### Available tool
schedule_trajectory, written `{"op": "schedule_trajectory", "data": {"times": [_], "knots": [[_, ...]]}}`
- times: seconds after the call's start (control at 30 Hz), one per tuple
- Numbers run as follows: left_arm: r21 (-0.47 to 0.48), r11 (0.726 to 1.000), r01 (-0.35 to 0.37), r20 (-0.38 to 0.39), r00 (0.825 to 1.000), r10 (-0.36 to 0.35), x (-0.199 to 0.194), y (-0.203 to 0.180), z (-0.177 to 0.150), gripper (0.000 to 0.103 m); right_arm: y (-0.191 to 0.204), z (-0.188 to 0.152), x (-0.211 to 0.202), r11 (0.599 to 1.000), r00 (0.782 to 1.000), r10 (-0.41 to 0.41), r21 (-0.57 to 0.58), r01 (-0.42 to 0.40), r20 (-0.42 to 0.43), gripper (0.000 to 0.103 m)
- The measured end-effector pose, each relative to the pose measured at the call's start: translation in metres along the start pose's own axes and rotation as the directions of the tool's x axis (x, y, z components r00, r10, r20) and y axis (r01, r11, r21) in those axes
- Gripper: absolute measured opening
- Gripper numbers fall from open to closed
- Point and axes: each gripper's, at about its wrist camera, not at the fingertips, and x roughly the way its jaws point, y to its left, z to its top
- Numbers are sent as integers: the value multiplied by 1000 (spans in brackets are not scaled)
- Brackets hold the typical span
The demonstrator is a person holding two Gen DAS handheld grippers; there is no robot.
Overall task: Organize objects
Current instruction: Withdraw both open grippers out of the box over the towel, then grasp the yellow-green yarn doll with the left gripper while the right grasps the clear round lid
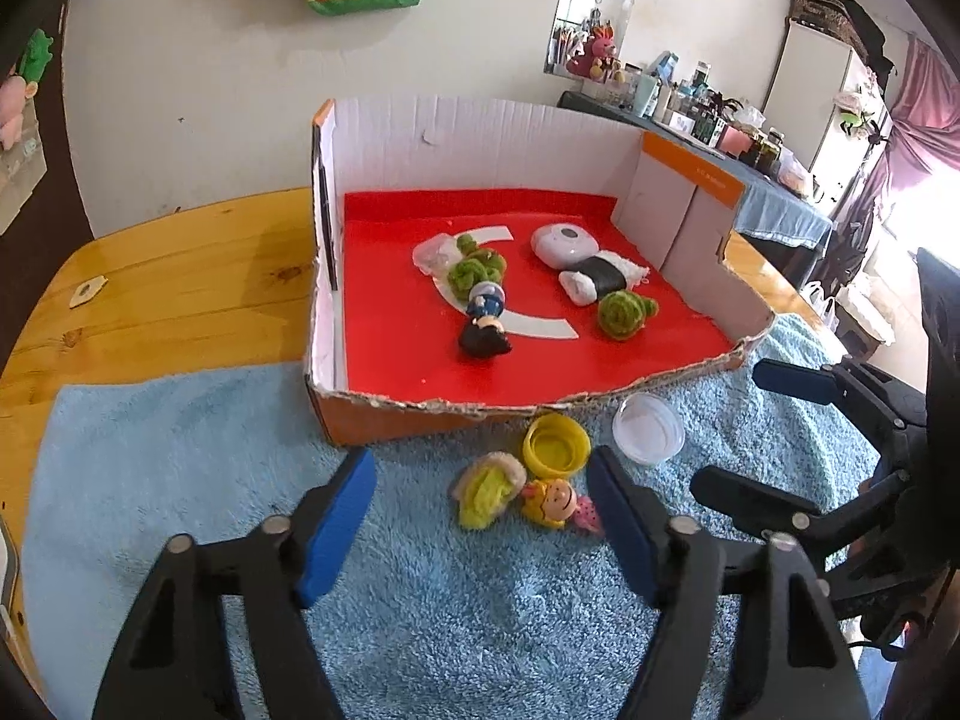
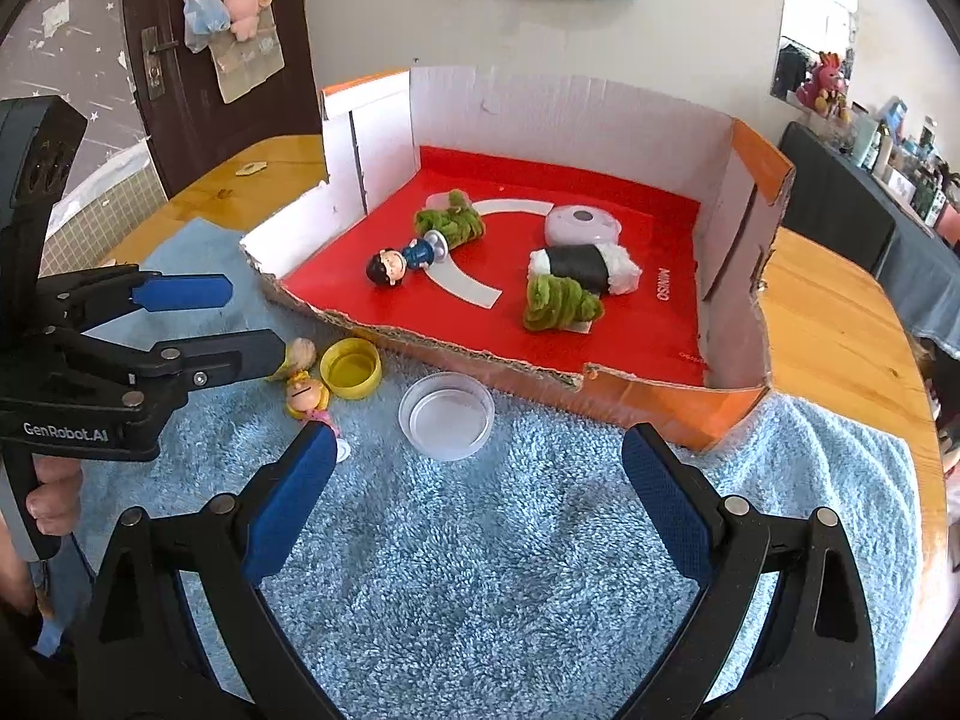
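The left gripper (image 1: 483, 516) hangs over a blue towel (image 1: 180, 450) with its jaws partly apart and nothing pressed between its pads. Just ahead of its fingertips, in line with the gap, lie a yellow-haired doll (image 1: 555, 504) and a small yellow-green plush (image 1: 486, 489), touching each other. The doll's long axis runs across the gap, head toward the plush; its far end is partly hidden by the right-hand finger. The right gripper (image 2: 480, 501), wide open and empty, sits farther off, with a clear cup (image 2: 447, 414) ahead. Beyond them is a yellow lid (image 1: 555, 444), then the red-floored box (image 1: 390, 324) of toys.
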Motion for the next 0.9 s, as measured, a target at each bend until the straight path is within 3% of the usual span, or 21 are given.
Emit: {"op": "schedule_trajectory", "data": {"times": [0.13,0.43,0.77,0.9], "knots": [[13,1000,2,-11,1000,-2,4,0,-2,62,1,1,7,1000,1000,10,2,-10,-19,82],[32,999,7,-31,999,-6,11,1,-5,49,3,3,26,1000,997,29,0,-29,-64,66],[35,999,12,-40,999,-10,16,2,-6,43,6,4,38,999,995,32,-6,-32,-95,62],[22,1000,13,-45,999,-12,17,7,-5,33,4,6,40,1000,995,29,-2,-29,-97,60]]}}
